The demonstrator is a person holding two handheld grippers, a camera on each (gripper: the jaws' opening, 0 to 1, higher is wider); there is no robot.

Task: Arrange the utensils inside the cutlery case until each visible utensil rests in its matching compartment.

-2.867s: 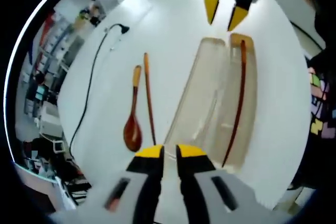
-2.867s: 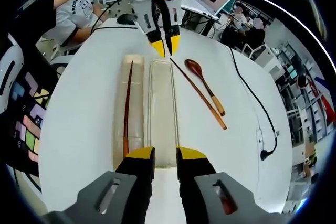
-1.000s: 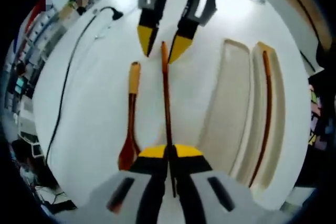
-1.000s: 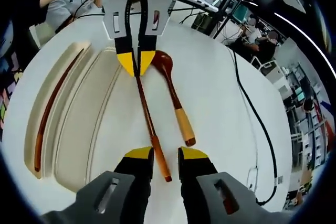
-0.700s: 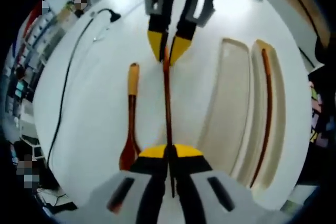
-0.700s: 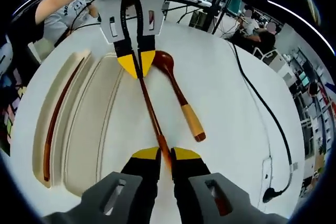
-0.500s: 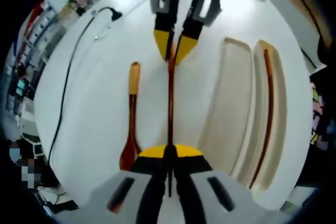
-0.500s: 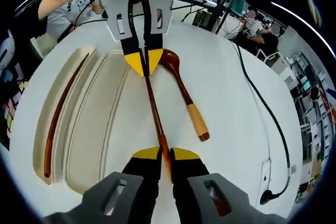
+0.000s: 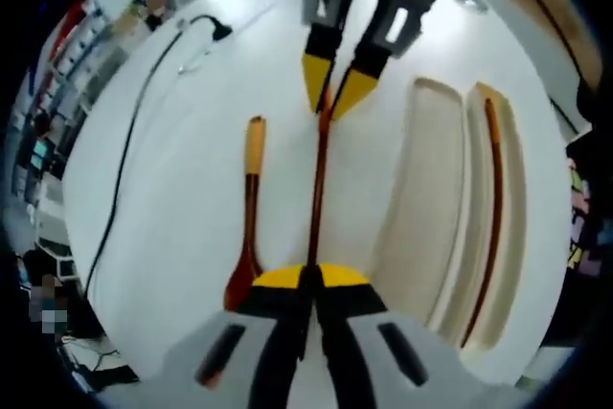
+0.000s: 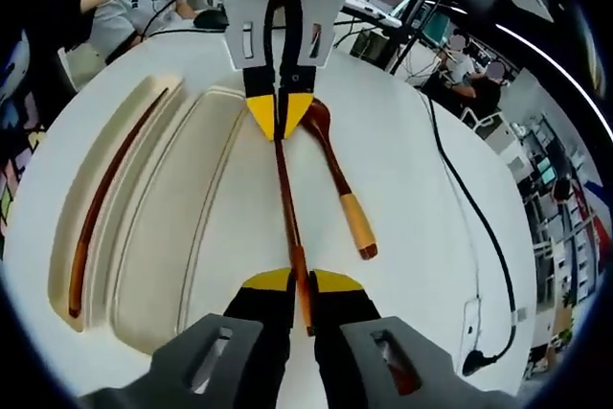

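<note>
Right gripper moved from over case to loose chopstick beside spoon, closed jaws on its light end. Left gripper shifted from case end, closed on chopstick's dark end. Chopstick, earlier flat on table next to spoon, came to be held at both ends, angled nearer case.
</note>
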